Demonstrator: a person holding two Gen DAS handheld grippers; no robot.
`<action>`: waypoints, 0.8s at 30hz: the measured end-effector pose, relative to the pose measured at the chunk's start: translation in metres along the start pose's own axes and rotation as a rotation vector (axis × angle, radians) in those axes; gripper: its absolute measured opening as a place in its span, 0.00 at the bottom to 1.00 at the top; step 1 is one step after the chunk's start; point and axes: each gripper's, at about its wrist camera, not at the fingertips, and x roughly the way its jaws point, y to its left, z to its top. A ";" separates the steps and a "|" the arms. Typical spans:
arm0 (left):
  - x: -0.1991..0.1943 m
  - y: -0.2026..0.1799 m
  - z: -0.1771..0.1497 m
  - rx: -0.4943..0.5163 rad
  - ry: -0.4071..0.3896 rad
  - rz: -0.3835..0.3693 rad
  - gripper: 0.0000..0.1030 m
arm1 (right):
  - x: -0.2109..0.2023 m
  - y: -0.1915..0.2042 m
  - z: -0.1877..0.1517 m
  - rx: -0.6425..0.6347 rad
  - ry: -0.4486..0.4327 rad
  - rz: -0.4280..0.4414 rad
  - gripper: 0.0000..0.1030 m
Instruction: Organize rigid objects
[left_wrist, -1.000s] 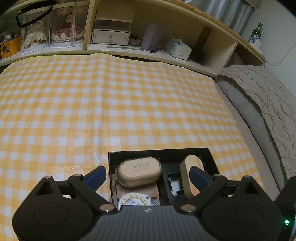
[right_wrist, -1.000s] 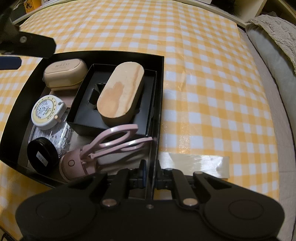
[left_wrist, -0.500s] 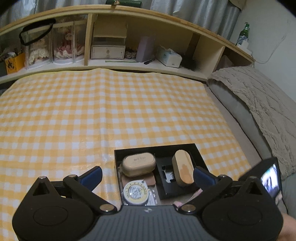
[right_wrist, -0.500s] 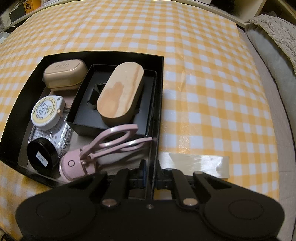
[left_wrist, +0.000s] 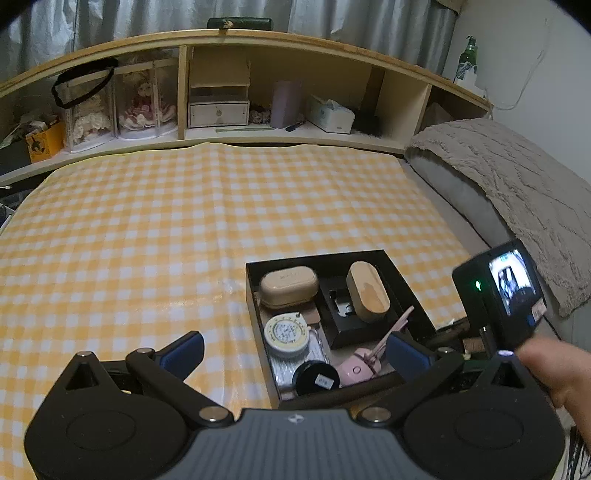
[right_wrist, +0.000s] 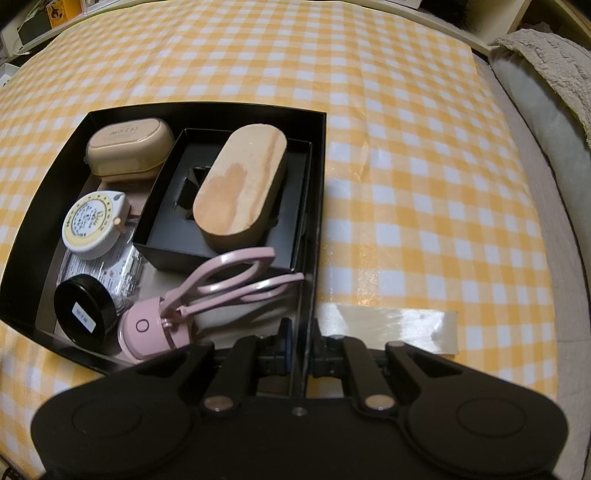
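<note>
A black box (right_wrist: 320, 155) sits on the yellow checked cloth and holds a beige case (right_wrist: 129, 147), a wooden oval brush (right_wrist: 240, 184) on a smaller black tray, a round tape measure (right_wrist: 92, 225), a black jar (right_wrist: 83, 314) and a pink eyelash curler (right_wrist: 207, 295). My right gripper (right_wrist: 300, 339) is shut on the box's right wall near the front corner. The box also shows in the left wrist view (left_wrist: 255, 314). My left gripper (left_wrist: 293, 350) is open and empty, above and in front of the box.
A strip of clear tape (right_wrist: 388, 325) lies on the cloth right of the box. A wooden shelf (left_wrist: 221, 110) with dolls and boxes runs along the back. A grey blanket (left_wrist: 517, 192) lies on the right. The right gripper's body and a hand (left_wrist: 517, 314) show at right.
My left gripper has pulled up and back from the box, so the whole box now shows. My right gripper stays shut on the box wall.
</note>
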 end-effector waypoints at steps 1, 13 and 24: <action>-0.002 0.000 -0.003 0.000 -0.003 0.000 1.00 | 0.000 0.000 0.000 0.000 0.000 -0.001 0.08; -0.019 0.013 -0.027 -0.029 -0.036 0.026 1.00 | -0.055 -0.003 -0.005 0.071 -0.149 -0.002 0.37; -0.048 0.022 -0.034 -0.026 -0.122 0.052 1.00 | -0.168 0.014 -0.049 0.139 -0.416 0.161 0.62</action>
